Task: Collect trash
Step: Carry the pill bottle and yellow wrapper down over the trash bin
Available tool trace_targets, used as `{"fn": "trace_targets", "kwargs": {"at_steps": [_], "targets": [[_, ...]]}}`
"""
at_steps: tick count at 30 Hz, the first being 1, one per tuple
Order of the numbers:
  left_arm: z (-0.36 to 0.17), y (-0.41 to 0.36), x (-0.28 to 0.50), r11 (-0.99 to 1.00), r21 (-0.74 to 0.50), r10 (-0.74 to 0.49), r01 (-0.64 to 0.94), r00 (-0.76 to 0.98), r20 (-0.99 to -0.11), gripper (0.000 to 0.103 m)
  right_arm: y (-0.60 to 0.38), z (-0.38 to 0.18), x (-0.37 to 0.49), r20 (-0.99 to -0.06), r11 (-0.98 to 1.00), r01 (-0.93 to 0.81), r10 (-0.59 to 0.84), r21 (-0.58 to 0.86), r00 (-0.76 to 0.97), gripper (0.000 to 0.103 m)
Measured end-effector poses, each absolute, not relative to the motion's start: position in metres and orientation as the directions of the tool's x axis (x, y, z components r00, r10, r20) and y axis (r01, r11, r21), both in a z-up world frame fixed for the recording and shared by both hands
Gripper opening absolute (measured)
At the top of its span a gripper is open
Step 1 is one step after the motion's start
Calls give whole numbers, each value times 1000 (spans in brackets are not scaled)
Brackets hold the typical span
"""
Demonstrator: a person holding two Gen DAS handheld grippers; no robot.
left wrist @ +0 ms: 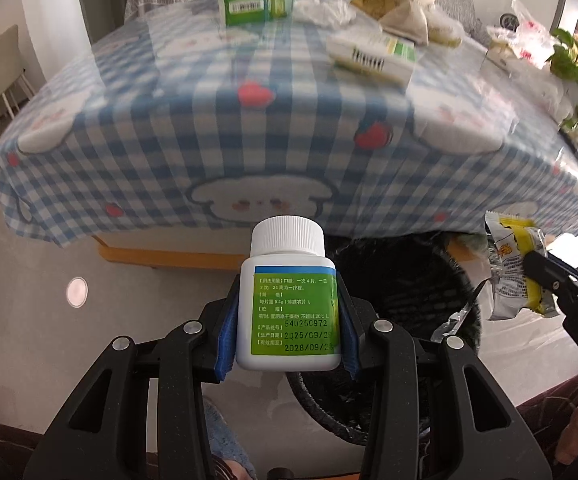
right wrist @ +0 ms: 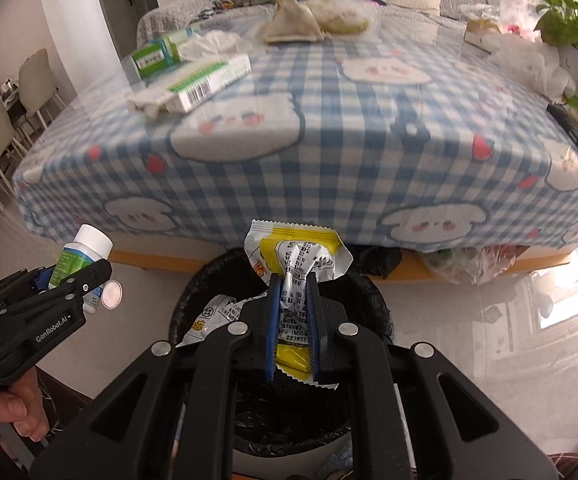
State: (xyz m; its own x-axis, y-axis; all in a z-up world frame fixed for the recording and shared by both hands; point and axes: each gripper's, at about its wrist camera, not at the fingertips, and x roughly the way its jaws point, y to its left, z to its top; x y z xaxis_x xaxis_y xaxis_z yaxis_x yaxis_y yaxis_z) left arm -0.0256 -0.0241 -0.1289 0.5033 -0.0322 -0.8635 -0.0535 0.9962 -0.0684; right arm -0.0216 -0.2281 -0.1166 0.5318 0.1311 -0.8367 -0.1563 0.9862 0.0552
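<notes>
Both busy: left gripper clamps a white pill bottle upright between blue pads, jaws partly apart. Right gripper is pinched nearly closed on a yellow snack wrapper. Black-lined trash bin sits below both, at 6 o'clock from the checkered table.

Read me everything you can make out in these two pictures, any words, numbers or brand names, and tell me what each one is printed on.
"540250972", "2025/09/2…" and "2028/09/2…", last digits cut off: label of the pill bottle in the left tool.
"GenRobot.AI": side of the left tool, right wrist view.
"DAS", partly cut off: right tool.
Snack wrapper, bottle's small Chinese print, boxes on the table: too small or blurred.
</notes>
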Motion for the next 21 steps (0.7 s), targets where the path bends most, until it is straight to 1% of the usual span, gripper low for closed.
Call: {"fn": "trace_targets", "kwargs": {"at_steps": [4,10,21], "targets": [[-145,-28,-25,997,-60,-29,-45,496,-868,40,-230,-131,-18,-854,988,-146,120,52,507,11],[-171,-29,-20,997,-60,-31,-51,441,-897,40,-233,-160,-11,-885,993,-106,93,50,456,11],[-195,-22,-23,996,-60,-28,-63,432,-902,40,-222,-201,-8,-911,994,-108,48,5,409,11]]}}
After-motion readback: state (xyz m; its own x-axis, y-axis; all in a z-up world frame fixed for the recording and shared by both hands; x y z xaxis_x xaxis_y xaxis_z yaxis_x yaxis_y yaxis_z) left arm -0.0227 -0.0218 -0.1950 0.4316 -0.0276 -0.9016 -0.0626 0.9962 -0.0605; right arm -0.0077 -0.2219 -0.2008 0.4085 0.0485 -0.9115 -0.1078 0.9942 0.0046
